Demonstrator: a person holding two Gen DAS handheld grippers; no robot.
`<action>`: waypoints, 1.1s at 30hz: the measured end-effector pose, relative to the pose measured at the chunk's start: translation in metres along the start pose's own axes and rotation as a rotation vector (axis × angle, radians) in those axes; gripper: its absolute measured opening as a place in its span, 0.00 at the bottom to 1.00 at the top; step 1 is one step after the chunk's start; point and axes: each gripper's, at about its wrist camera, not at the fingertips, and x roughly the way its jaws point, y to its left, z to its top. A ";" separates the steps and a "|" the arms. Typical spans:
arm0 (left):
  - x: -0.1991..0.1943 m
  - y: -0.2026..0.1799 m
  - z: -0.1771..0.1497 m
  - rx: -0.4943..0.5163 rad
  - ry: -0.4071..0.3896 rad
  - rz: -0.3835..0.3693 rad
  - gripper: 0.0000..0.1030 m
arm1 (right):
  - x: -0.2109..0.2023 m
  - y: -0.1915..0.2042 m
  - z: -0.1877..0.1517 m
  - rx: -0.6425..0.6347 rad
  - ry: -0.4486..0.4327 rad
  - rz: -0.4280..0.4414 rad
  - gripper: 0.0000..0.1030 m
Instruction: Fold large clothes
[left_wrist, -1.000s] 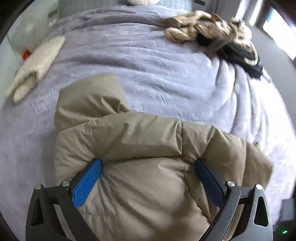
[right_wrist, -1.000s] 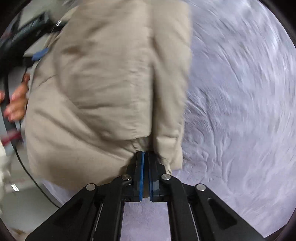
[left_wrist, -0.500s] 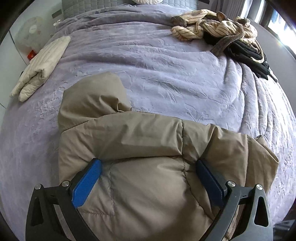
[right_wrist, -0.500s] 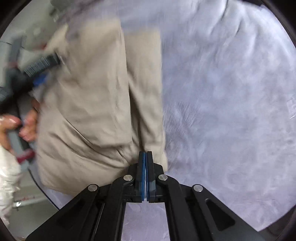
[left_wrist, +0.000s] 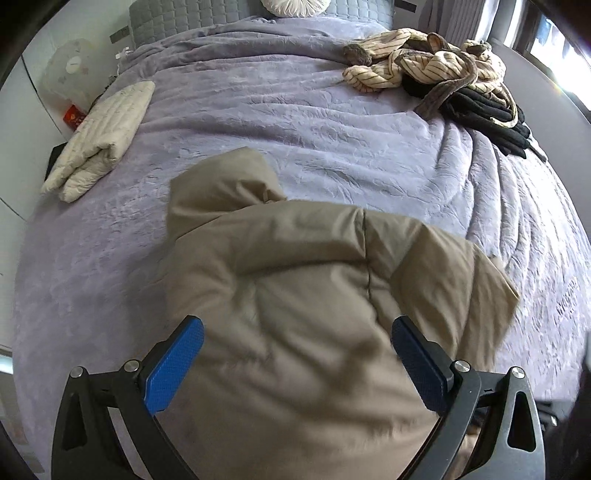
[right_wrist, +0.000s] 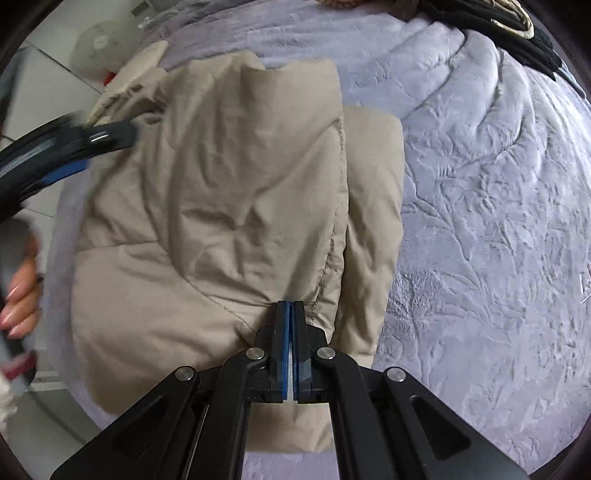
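Note:
A tan puffer jacket (left_wrist: 295, 280) lies folded on the lilac bedspread (left_wrist: 295, 122), its hood toward the headboard. My left gripper (left_wrist: 295, 332) is open, its blue pads (left_wrist: 173, 362) wide apart on either side of the jacket's near part. In the right wrist view the same jacket (right_wrist: 229, 206) fills the left half. My right gripper (right_wrist: 290, 314) is shut on the jacket's near edge, pads pinching the fabric. The left gripper (right_wrist: 66, 147) shows there at the jacket's far left.
A folded cream quilted garment (left_wrist: 103, 136) lies at the bed's left edge. A heap of striped and black clothes (left_wrist: 443, 74) sits at the far right. A white fan (left_wrist: 70, 74) stands beside the bed. A hand (right_wrist: 18, 295) shows at the left.
The left gripper has pulled back and up a little; the jacket looks farther away. The right gripper, still pinching the edge, has swung so the jacket lies flatter on the bed.

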 end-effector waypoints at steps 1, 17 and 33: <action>-0.007 0.003 -0.004 -0.007 -0.003 -0.005 0.98 | 0.003 0.000 0.003 0.005 0.007 0.001 0.00; -0.075 0.056 -0.106 -0.116 0.021 -0.049 0.98 | -0.032 0.006 -0.007 0.071 0.027 -0.025 0.03; -0.103 0.059 -0.140 -0.197 0.036 -0.041 0.98 | -0.085 0.029 -0.035 0.044 0.010 -0.008 0.03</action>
